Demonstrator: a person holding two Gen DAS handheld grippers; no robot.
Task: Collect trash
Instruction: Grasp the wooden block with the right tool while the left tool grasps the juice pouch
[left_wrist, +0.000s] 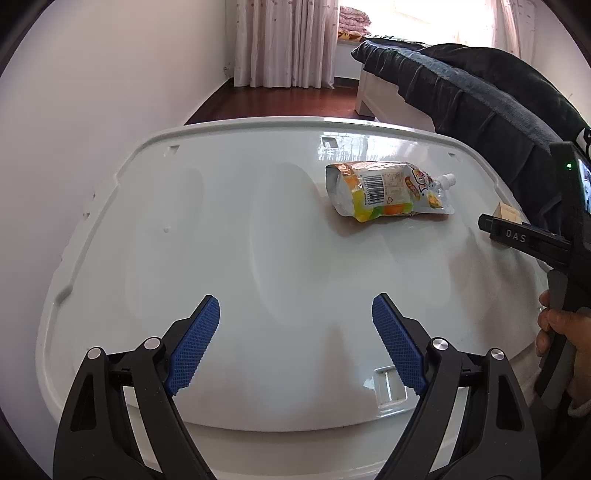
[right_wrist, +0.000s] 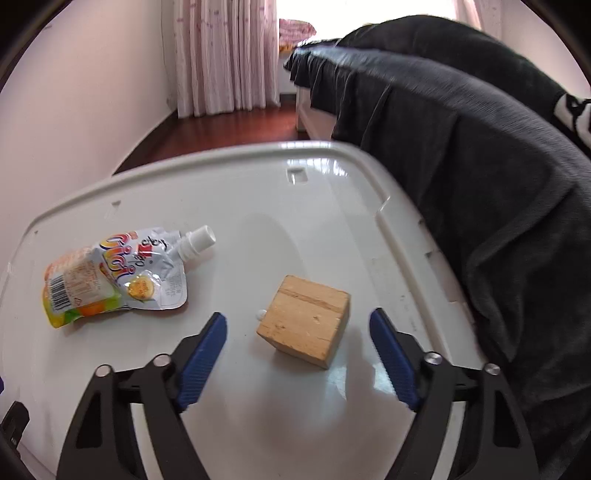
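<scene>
A crumpled drink pouch (left_wrist: 388, 192) with a white spout lies on the white plastic lid (left_wrist: 229, 236), at its far right in the left wrist view; it also shows in the right wrist view (right_wrist: 114, 273) at the left. A wooden block (right_wrist: 304, 325) sits on the lid (right_wrist: 258, 413) just ahead of my right gripper (right_wrist: 297, 326), between its open blue fingers without touching them. A small white bit (right_wrist: 260, 314) lies by the block's left corner. My left gripper (left_wrist: 295, 314) is open and empty over the lid's near middle, well short of the pouch.
A bed draped in a dark blanket (right_wrist: 480, 155) runs along the lid's right side. A white wall (left_wrist: 92, 92) is on the left, pink curtains (left_wrist: 288, 40) and wooden floor (left_wrist: 280, 103) beyond. The right gripper body and the hand (left_wrist: 565, 332) show at the right edge.
</scene>
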